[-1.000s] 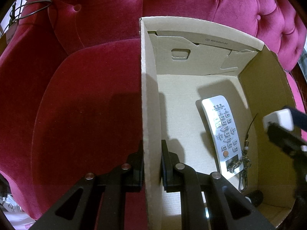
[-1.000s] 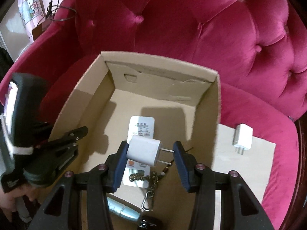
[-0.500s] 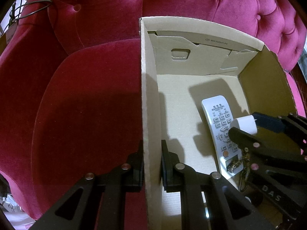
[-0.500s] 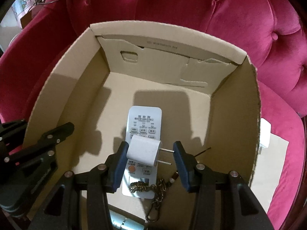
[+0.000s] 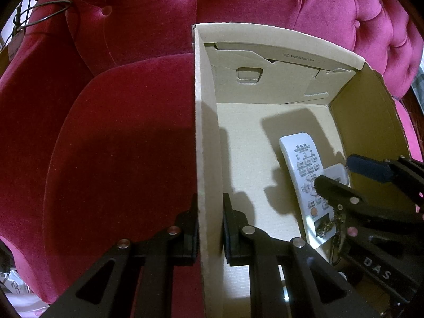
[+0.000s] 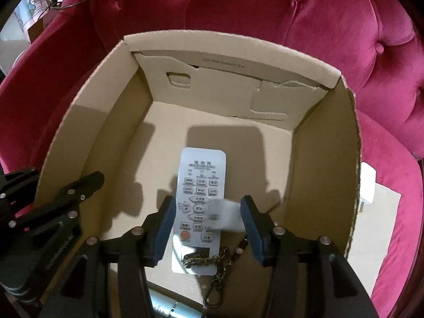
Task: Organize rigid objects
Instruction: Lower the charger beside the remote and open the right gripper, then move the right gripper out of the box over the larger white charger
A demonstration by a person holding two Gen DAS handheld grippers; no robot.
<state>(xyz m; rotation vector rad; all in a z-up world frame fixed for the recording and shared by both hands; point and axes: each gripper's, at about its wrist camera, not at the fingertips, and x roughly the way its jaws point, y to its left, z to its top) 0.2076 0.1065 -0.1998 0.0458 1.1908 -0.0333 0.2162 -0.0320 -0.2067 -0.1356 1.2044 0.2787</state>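
An open cardboard box (image 6: 328, 143) sits on a red velvet sofa. My left gripper (image 5: 210, 225) is shut on the box's left wall (image 5: 206, 132). My right gripper (image 6: 208, 217) is open inside the box. A white charger plug (image 6: 228, 216), blurred, is loose between its pads, falling by the right pad over the white remote (image 6: 202, 185). The remote (image 5: 302, 164) lies flat on the box floor with a metal keychain (image 6: 209, 261) across its near end. The plug (image 5: 335, 172) also shows in the left wrist view.
A second white charger (image 6: 367, 185) lies on a cardboard sheet (image 6: 376, 228) outside the box on the right. A silvery cylinder (image 6: 172, 304) lies at the box's near edge. The sofa's tufted back (image 6: 291, 13) rises behind the box.
My right gripper moved down into the box, opened and let go of the white plug, which now drops free. My left gripper stayed clamped on the box wall.
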